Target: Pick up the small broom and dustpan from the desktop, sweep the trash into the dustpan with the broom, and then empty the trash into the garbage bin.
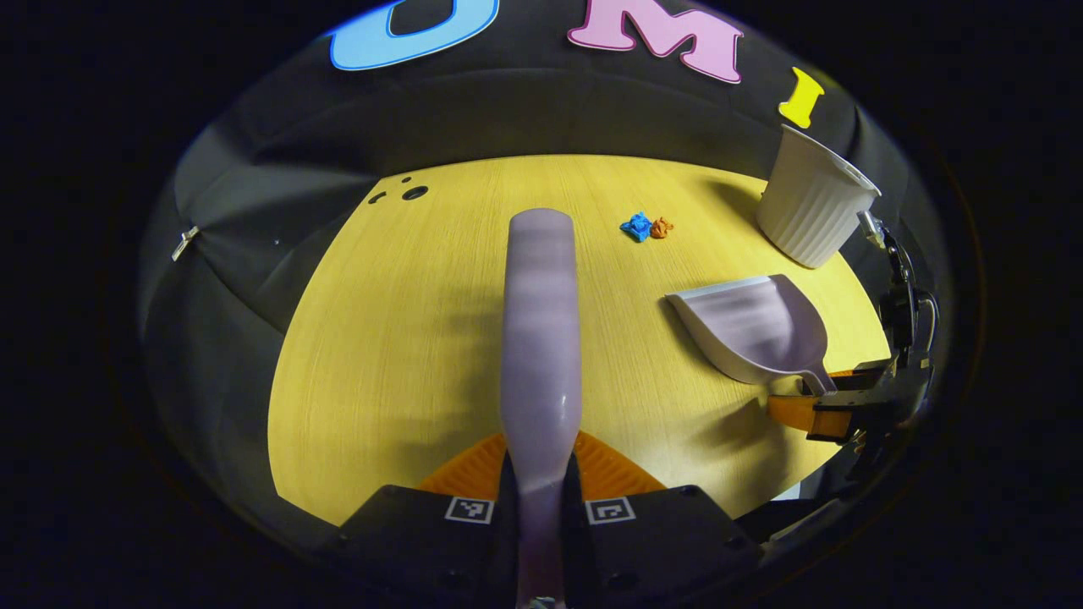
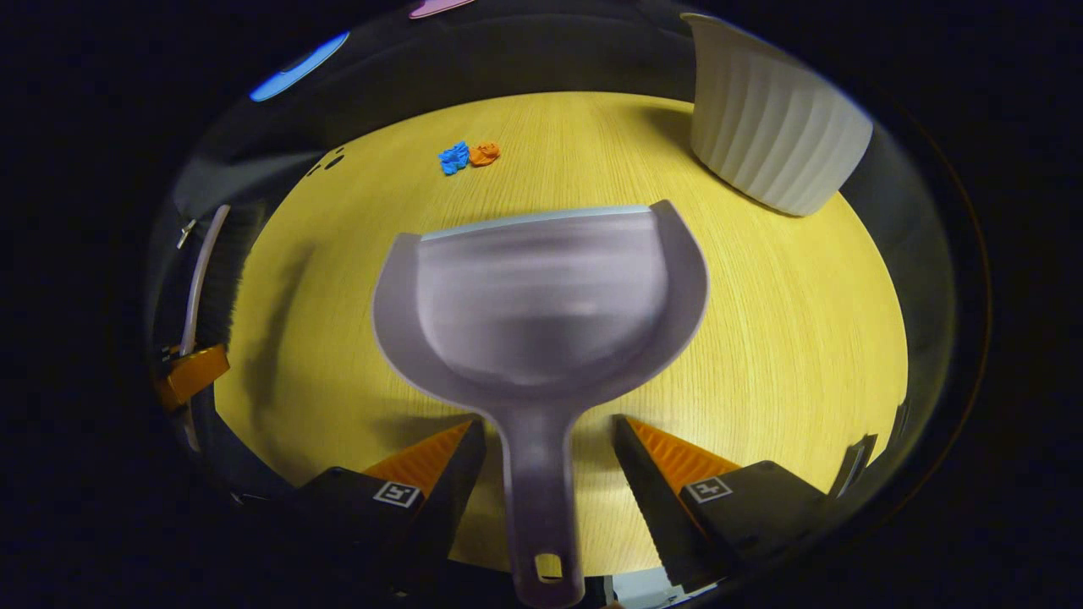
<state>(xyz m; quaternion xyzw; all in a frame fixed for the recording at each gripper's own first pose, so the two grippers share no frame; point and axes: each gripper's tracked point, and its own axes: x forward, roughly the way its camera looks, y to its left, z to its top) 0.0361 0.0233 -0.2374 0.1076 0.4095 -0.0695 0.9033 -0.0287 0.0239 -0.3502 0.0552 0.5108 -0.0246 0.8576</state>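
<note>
A pale lilac small broom runs straight ahead from my left gripper, which is shut on its handle above the yellow desktop. The matching dustpan lies flat on the desktop. Its handle passes between the fingers of my right gripper, which stand open with a gap on each side. In the left gripper view the dustpan is at the right with the right gripper at its handle. Blue trash and orange trash lie side by side farther back.
A white ribbed garbage bin stands at the far right corner of the desktop, close behind the dustpan. Small dark holes mark the desktop's far left. The left gripper with the broom shows at the left edge of the right gripper view.
</note>
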